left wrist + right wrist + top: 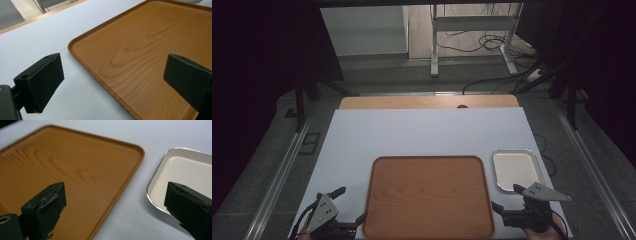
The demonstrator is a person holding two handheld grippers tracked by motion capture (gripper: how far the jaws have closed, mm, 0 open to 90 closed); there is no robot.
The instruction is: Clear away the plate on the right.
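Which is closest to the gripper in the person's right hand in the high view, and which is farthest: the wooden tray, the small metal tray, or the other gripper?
From the right gripper:
1. Small metal tray, just beyond it, at the table's right edge.
2. Wooden tray, beside it toward the middle; nearly as close, so these two are hard to separate.
3. Left gripper, across the wooden tray, at the near left corner.

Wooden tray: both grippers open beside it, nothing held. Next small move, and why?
Probably ease the left gripper forward so its fingers straddle the wooden tray rim at the near left corner. Both grippers stand open and empty; the left gripper view already frames that rim between its fingers. The right gripper sits between the tray and the small metal tray, committed to neither.
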